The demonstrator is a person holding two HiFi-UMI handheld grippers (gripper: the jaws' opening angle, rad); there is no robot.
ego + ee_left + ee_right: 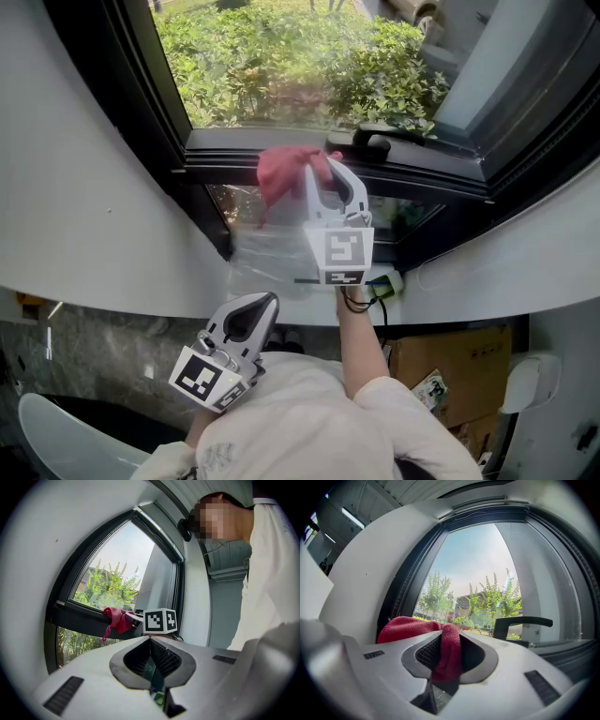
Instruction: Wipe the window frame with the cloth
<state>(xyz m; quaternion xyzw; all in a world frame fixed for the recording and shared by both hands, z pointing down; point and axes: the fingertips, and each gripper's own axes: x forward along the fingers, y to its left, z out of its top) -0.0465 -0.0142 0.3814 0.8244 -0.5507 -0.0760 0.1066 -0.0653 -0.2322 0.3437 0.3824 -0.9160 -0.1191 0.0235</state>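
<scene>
A red cloth [284, 173] is pinched in my right gripper [326, 171], whose jaws are shut on it, and it rests against the black window frame [234, 150] on the horizontal bar. In the right gripper view the cloth [445, 651] fills the gap between the jaws and spreads out to the left. My left gripper [251, 317] hangs low, well below the sill, shut with nothing in it. From the left gripper view the cloth [117, 619] and the right gripper's marker cube [159, 620] show at the frame's lower bar.
A black window handle [375, 139] sits on the bar just right of the cloth; it also shows in the right gripper view as a black handle [520, 623]. A white curved sill [487, 272] runs below. A cardboard box [445, 370] stands on the floor at the right.
</scene>
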